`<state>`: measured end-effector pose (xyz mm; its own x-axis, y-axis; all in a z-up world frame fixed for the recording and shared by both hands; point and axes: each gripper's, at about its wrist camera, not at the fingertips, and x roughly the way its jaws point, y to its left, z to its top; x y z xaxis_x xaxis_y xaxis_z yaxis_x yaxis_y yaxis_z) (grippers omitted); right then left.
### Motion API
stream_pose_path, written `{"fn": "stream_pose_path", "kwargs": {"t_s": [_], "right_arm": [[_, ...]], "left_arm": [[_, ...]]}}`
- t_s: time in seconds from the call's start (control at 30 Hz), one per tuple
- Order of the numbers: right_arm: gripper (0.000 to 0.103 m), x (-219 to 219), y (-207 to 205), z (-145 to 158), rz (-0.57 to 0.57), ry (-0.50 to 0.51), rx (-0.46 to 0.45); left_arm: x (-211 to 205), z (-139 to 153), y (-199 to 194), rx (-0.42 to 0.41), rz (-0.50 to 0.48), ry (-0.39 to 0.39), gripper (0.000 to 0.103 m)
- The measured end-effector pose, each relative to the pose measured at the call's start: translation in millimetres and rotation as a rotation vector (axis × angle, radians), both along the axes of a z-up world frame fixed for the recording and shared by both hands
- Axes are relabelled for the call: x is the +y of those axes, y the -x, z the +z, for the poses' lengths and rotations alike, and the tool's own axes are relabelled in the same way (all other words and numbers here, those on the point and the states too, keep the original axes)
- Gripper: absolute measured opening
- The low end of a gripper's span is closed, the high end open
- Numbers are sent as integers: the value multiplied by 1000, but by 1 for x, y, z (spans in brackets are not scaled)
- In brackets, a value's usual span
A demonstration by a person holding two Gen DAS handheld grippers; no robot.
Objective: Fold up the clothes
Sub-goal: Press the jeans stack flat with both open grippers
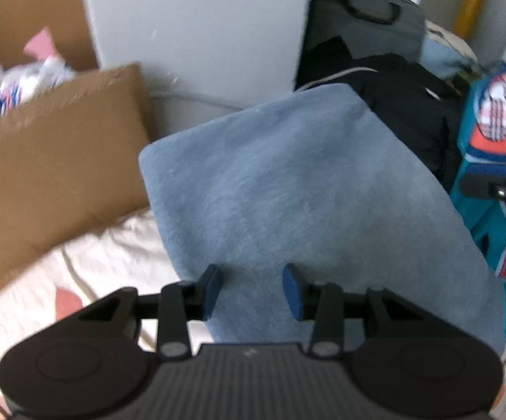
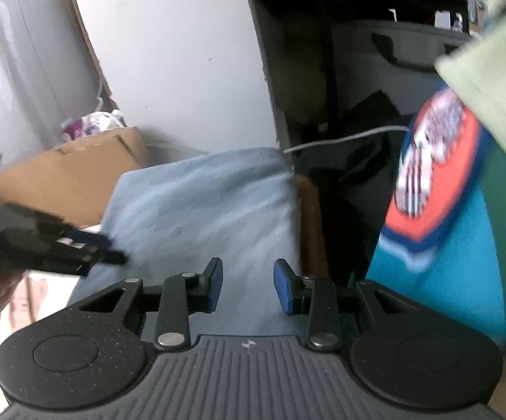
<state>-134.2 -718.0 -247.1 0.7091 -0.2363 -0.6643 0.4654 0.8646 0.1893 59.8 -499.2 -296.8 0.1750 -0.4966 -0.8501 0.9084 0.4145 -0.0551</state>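
Left wrist view: the left tongs (image 1: 251, 288) stand apart with nothing clamped, their blue pads (image 1: 293, 290) hovering over the near edge of a folded light-blue cloth (image 1: 287, 182). This cloth fills the centre of the view and lies on a patterned cream bed cover (image 1: 88, 262), which shows at 8 o'clock. A cardboard box (image 1: 53, 161) sits at 9 o'clock, touching or just beside the cloth's left edge. Dark bags (image 1: 392, 98) are at 1 o'clock. A teal garment with an orange badge (image 1: 490, 140) hangs at 3 o'clock.

Right wrist view: the right tongs (image 2: 247, 287) are likewise apart and empty, above the cloth's near right part. The teal garment (image 2: 438, 245) fills 3 o'clock, blurred. The other tool enters at 9 o'clock, its tips on or just over the cloth; contact cannot be told.

Risks, as judged: the fold looks finished, so a stray tip dragging across the nap could pull a layer open. The right tongs sit near the hanging teal garment and could snag it. A grab of that garment by the badge alone would likely leave it bunched and hard to lay flat.
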Motion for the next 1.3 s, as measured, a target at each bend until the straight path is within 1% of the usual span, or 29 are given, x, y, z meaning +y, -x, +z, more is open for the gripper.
{"fn": "stream_pose_path", "kwargs": {"t_s": [0.1, 0.27, 0.3, 0.33, 0.37, 0.4, 0.43, 0.57, 0.67, 0.7, 0.83, 0.9, 0.97, 1.03, 1.07, 1.13, 1.2, 1.3], "right_arm": [[34, -9, -23, -1, 37, 40, 23], [35, -19, -59, -15, 100, 73, 60], [35, -20, -64, -17, 112, 86, 66], [35, -20, -70, -19, 124, 101, 74], [35, -21, -76, -22, 136, 116, 81], [35, -21, -82, -23, 149, 127, 82], [35, -21, -87, -24, 161, 135, 79], [36, -19, -101, -21, 201, 185, 84], [36, -21, -109, -18, 202, 210, 76], [36, -23, -111, -17, 199, 214, 72], [36, -35, -123, -19, 188, 199, 66], [36, -40, -127, -23, 193, 176, 57], [36, -43, -130, -27, 214, 164, 50], [36, -42, -135, -33, 234, 167, 63], [35, -43, -137, -35, 240, 164, 70], [35, -44, -141, -39, 250, 153, 80], [35, -44, -144, -43, 249, 143, 78], [35, -42, -149, -46, 249, 143, 73]], "left_arm": [[3, -3, -3, 27, 39, 7, 43], [6, -6, -5, 52, 87, 13, 44], [6, -4, -6, 56, 114, 8, 44], [5, -2, -7, 59, 141, 2, 36], [5, 1, -7, 62, 167, -3, 23], [4, 6, -7, 49, 182, -8, 19], [2, 10, -9, 43, 186, 5, 17], [-12, 19, -16, 39, 186, 33, 17], [-25, 25, -15, 32, 159, 62, 17], [-29, 27, -14, 41, 154, 79, 17], [-40, 30, -14, 93, 145, 138, 19], [-47, 30, -10, 79, 129, 151, 19], [-53, 24, -12, 83, 132, 136, 19], [-57, 19, -13, 72, 136, 122, 18], [-59, 16, -13, 56, 134, 104, 14], [-61, 11, -14, 30, 134, 58, 11], [-62, 9, -15, 18, 149, 36, 9], [-59, 2, -18, 10, 163, 35, 6]]}}
